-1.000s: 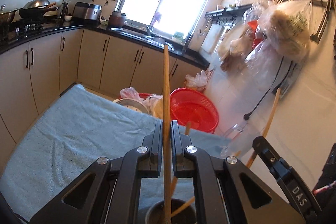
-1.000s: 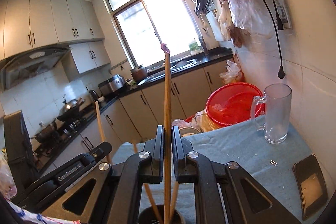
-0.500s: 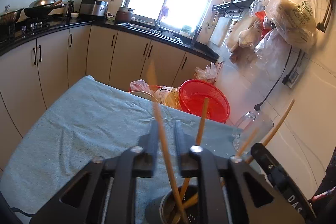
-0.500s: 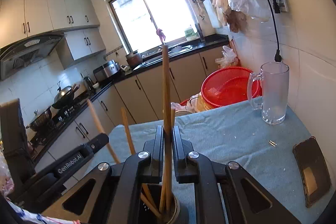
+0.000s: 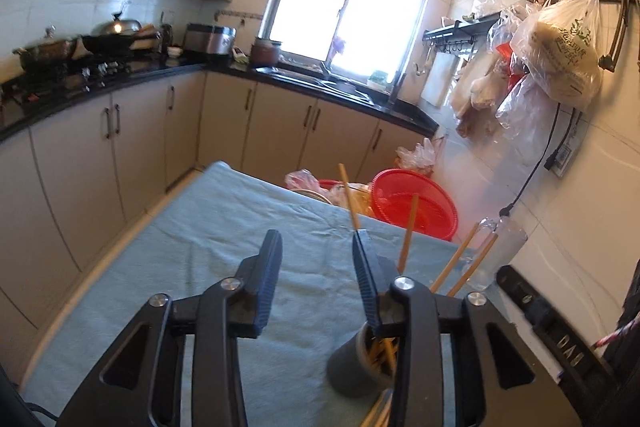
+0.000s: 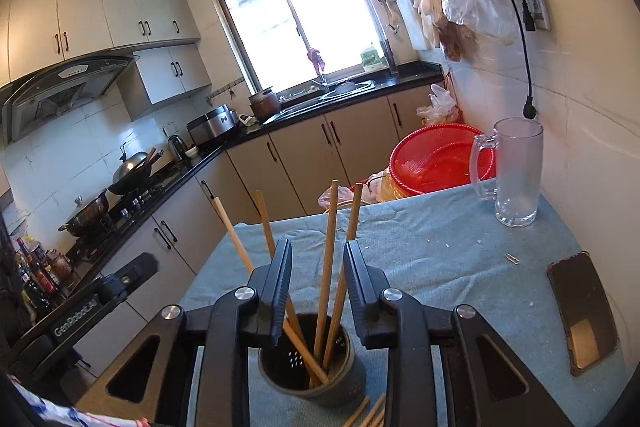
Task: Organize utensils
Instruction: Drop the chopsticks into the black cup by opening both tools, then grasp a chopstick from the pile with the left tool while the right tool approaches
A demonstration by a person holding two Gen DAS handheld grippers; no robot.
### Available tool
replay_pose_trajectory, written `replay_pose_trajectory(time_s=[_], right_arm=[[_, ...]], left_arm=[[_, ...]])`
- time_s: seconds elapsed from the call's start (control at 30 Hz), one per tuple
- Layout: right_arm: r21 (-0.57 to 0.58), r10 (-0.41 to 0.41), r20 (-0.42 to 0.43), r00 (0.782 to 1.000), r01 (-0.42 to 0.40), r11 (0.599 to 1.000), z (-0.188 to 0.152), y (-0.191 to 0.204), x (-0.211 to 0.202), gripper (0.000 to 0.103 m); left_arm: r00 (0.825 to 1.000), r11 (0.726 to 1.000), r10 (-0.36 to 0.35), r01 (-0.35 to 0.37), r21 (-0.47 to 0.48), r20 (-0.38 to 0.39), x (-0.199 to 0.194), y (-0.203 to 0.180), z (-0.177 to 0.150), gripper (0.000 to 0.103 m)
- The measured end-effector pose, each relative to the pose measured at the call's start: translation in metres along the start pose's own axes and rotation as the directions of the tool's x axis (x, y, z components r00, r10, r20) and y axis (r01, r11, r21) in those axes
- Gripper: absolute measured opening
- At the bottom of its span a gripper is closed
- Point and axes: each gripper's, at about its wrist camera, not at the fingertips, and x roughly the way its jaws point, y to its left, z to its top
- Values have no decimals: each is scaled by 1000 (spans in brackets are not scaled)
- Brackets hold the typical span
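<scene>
Daylight entered through the window point(image 5: 352, 15), which was blown out to white in both views. The room was evenly bright; shadows on the table cloth point(image 6: 420, 251) were soft. Fisheye bending curved the cabinets point(image 5: 80, 163), with black vignette at the corners. Left view slightly motion-blurred; the right view was sharper.

Left tongs point(image 5: 316, 247) and right tongs point(image 6: 316, 255), jaws apart, empty.

A home kitchen, told by beige cabinets point(image 5: 276, 131) under a black counter point(image 6: 344, 95), a sink point(image 6: 340, 89) below the window point(image 6: 296, 15), a wok point(image 6: 132, 171) on the gas stove point(image 6: 132, 201), a range hood point(image 6: 60, 91), a rice cooker point(image 5: 210, 41).
</scene>
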Motion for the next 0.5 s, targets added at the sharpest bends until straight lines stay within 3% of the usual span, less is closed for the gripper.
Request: replay_pose_trajectory(time_s=[0.13,0.27,0.37,0.43,0.5], right_arm=[[-7,-7,14,1000,7,1000,-6,-1,-24,40],[-21,-22,-4,1000,22,1000,-17,-5,-44,46],[-23,-51,-76,996,49,999,-40,-15,-56,60],[-25,-47,-158,986,44,999,-61,-22,-55,60],[-22,-19,-271,962,14,1000,-90,-29,-48,60]], left_arm=[[1000,1000,18,-19,9,12,-23,11,-8,47],[999,999,12,-11,32,-37,-34,23,-23,49],[995,997,14,-6,81,-103,-33,30,-44,49],[984,991,2,22,129,-181,-27,30,-62,51],[964,982,-17,66,177,-265,-19,29,-82,51]])
